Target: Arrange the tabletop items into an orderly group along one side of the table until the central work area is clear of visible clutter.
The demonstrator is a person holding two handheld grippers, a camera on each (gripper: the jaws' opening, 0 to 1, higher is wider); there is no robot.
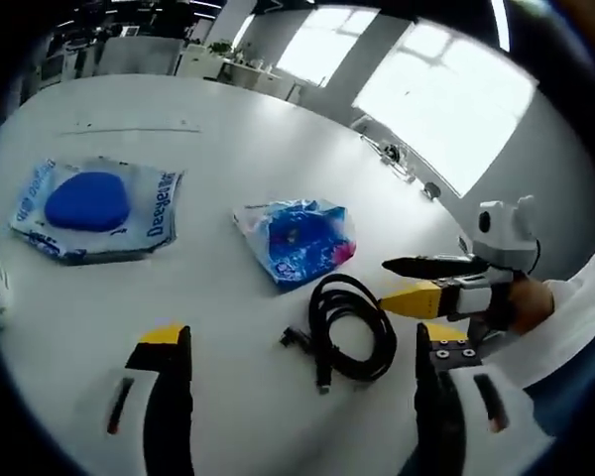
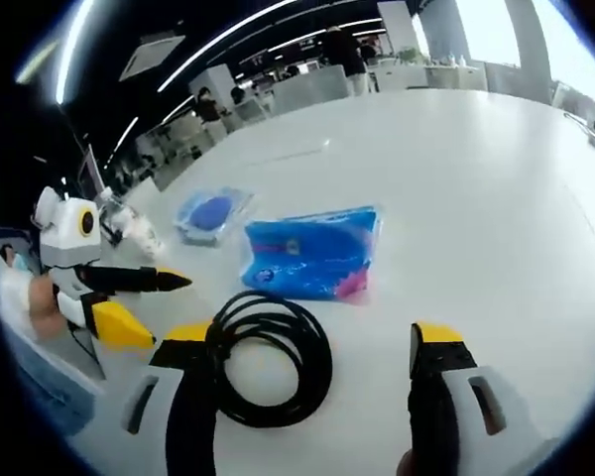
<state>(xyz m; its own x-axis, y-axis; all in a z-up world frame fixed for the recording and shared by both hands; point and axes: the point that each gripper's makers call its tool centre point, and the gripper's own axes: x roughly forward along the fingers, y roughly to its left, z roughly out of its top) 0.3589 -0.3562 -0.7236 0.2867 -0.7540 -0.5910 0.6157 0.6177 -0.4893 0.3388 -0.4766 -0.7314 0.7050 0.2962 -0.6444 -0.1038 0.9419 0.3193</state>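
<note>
Beyond my white table [image 1: 228, 139] the room opens into a big office. In the left gripper view, large bright windows [image 1: 446, 94] run along the far right wall, and a low counter [image 1: 243, 74] below them carries a small green plant [image 1: 220, 47]. Far to the left stand desks and furniture [image 1: 109, 45] in shadow. In the right gripper view, long ceiling light strips [image 2: 228, 45] curve across the dark ceiling beside a square ceiling vent [image 2: 151, 55]. People [image 2: 342, 50] stand at the far end of the room near more desks [image 2: 307, 89], too small to make out further. Bright windows [image 2: 486, 30] show at far right.
</note>
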